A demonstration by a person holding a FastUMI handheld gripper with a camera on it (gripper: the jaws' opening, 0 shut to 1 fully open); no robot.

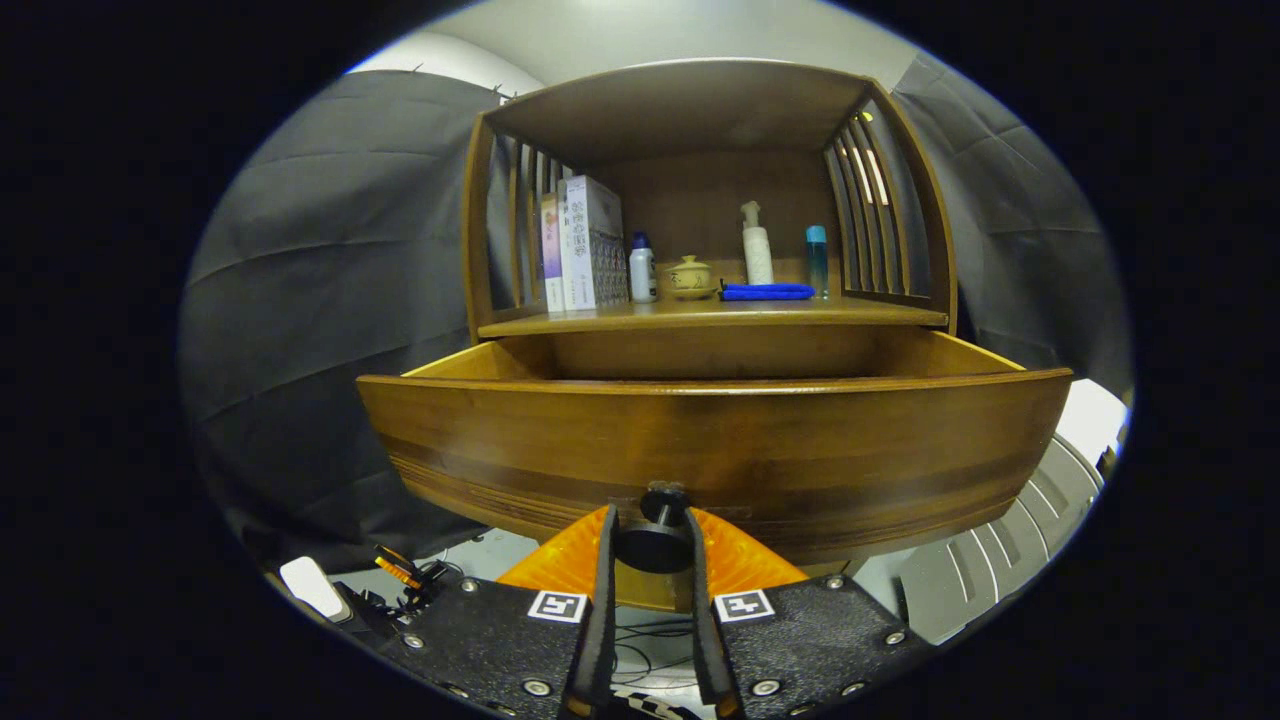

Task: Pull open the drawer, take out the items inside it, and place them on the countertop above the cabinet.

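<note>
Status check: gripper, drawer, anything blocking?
Gripper shut on the drawer knob. Drawer pulled out, inside hidden behind its front panel. Countertop already holds books, bottles, teapot, blue cloth; front strip bare.

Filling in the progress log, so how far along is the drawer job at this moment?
Done: the drawer is pulled out from under the countertop. In hand: the tool is shut on the drawer's knob, one finger on each side. Left: taking out the contents, which the drawer front hides from this angle. The blue cloth and bottles stand on the countertop; whether any came from the drawer cannot be told.
</note>
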